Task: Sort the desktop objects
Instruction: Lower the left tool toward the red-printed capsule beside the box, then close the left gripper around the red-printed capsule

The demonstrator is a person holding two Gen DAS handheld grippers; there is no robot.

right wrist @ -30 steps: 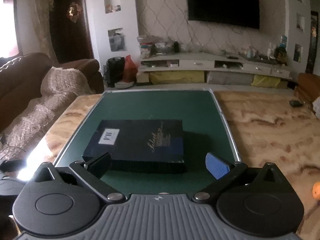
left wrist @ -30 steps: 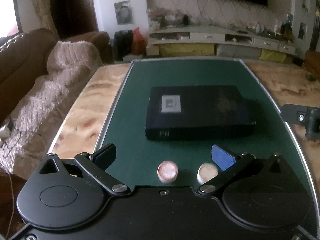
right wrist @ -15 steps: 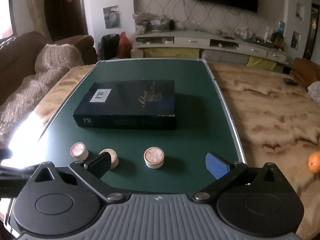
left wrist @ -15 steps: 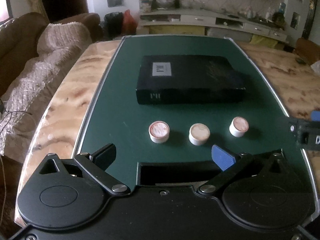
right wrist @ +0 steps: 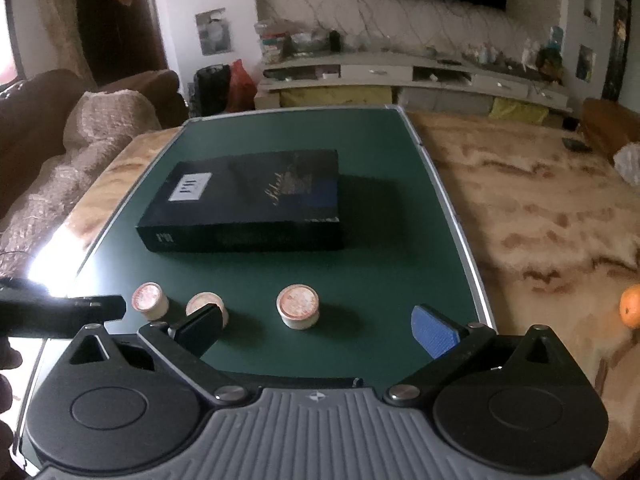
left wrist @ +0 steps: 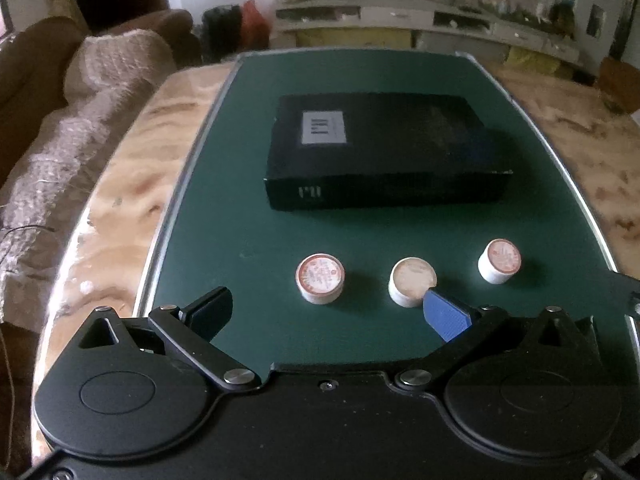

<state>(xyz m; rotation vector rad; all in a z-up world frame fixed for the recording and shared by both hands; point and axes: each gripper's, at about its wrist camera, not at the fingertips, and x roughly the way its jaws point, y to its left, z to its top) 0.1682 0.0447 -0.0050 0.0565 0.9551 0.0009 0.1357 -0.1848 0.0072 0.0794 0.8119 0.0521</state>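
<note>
Three small white round jars lined up on the green mat, dark box behind.
The dark rectangular box carries a white label and gold script, both unreadable; left gripper and right gripper hover spread wide, empty.

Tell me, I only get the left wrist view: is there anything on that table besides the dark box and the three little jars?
Observer: Yes. An orange lies on the marble table, off to the right of the green mat.
Operator: Is the other gripper holding something?
Observer: No. The right gripper is open and holds nothing; the widest jar stands on the mat ahead of it.
</note>
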